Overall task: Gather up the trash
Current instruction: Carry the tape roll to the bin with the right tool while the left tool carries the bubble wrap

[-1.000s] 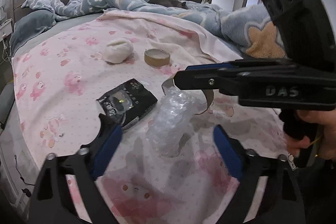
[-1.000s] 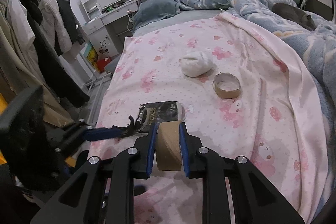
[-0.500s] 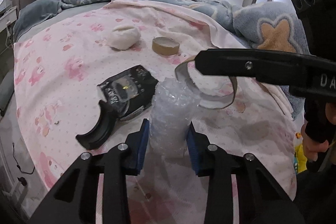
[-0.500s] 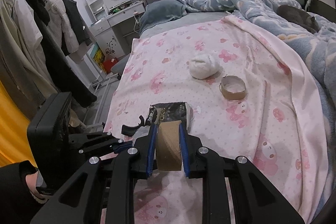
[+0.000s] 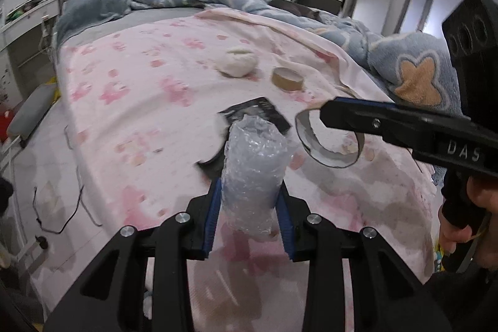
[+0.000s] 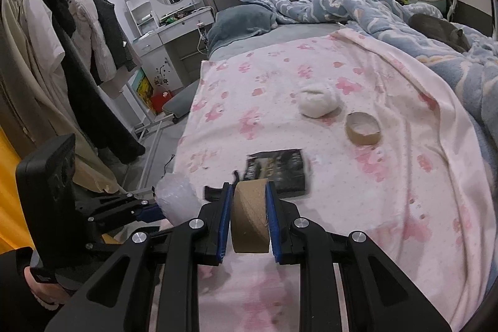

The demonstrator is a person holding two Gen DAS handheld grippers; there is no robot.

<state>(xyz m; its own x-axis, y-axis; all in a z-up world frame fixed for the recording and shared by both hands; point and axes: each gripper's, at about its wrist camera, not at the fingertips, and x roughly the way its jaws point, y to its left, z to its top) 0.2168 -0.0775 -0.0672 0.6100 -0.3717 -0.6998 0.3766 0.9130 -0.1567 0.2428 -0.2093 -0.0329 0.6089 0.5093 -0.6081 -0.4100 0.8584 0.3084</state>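
My left gripper (image 5: 250, 192) is shut on a wad of clear bubble wrap (image 5: 253, 164) and holds it above the pink bed sheet; the wad also shows in the right wrist view (image 6: 177, 201). My right gripper (image 6: 249, 195) is shut on a squashed brown cardboard tape ring (image 6: 250, 217), which shows in the left wrist view (image 5: 330, 142) too. On the sheet lie a black packet (image 6: 277, 170), a curved black piece (image 6: 214, 192), a white crumpled ball (image 6: 317, 103) and a second brown tape ring (image 6: 362, 128).
A blue quilt (image 6: 373, 8) is heaped along the right and far side of the bed, with a dark cat (image 6: 439, 28) on it. Left of the bed are hanging clothes (image 6: 62, 58), a white dresser (image 6: 168, 36) and a cable (image 5: 59, 207) on the floor.
My left gripper closed on the bubble wrap and lifted it off the sheet. Both grippers have risen and pulled back from the bed. The right one still holds the squashed ring.
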